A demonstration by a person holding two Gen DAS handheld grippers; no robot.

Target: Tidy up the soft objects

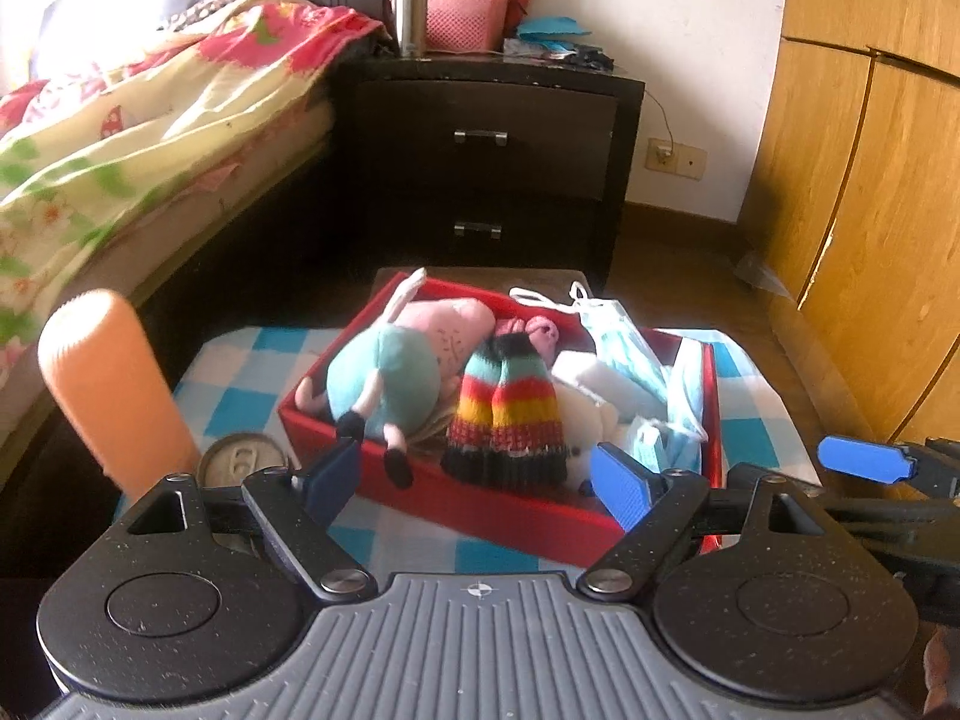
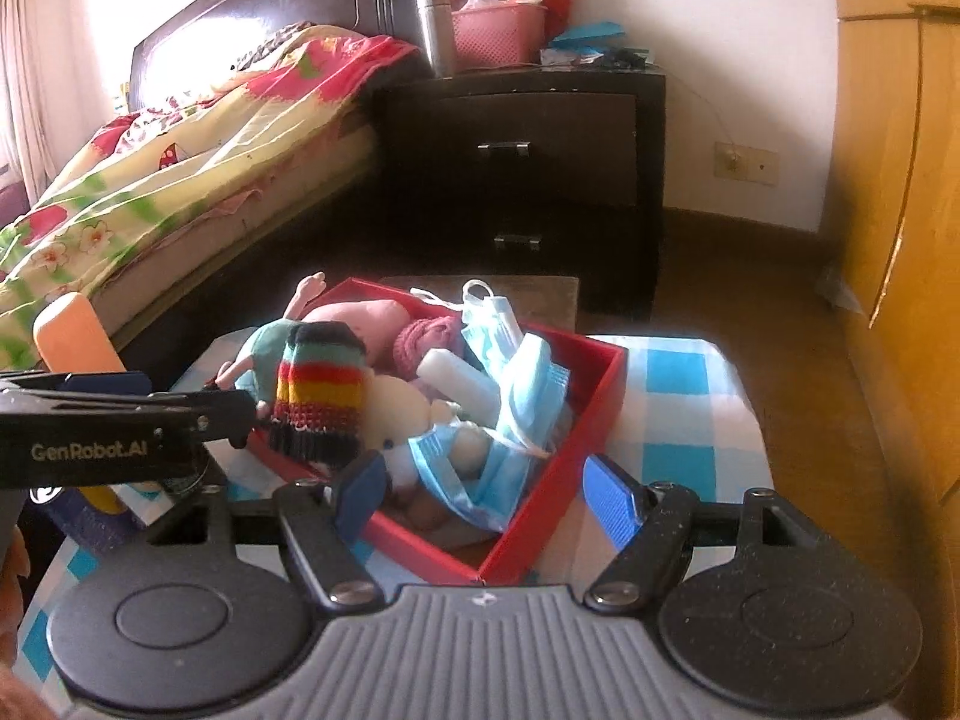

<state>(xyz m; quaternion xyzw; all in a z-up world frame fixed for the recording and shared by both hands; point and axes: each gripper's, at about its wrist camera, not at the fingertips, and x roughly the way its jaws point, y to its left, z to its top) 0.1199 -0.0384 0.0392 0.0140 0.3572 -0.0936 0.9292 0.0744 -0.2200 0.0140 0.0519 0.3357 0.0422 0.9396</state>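
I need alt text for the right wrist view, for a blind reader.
An open claw hovers before a red box filled with a striped knit piece, plush toys and blue face masks, on a blue checked cloth.

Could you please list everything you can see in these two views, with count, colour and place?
shallow cardboard box: one, red, on the checked cloth
plush pig toy: one, pink with teal dress, box's left part
striped knitted gloves: a pair, rainbow and black, over the box's near wall
white plush toy: one, mid-box
disposable face masks: several, light blue, box's right part
checked cloth: one, blue-white, under the box
orange cylinder: one, left of the box
metal can top: one, silver, beside the cylinder
dark wooden nightstand: one, behind
pink plastic basket: one, on the nightstand
steel flask: one, beside the basket
left gripper: open, empty
right gripper: open, empty
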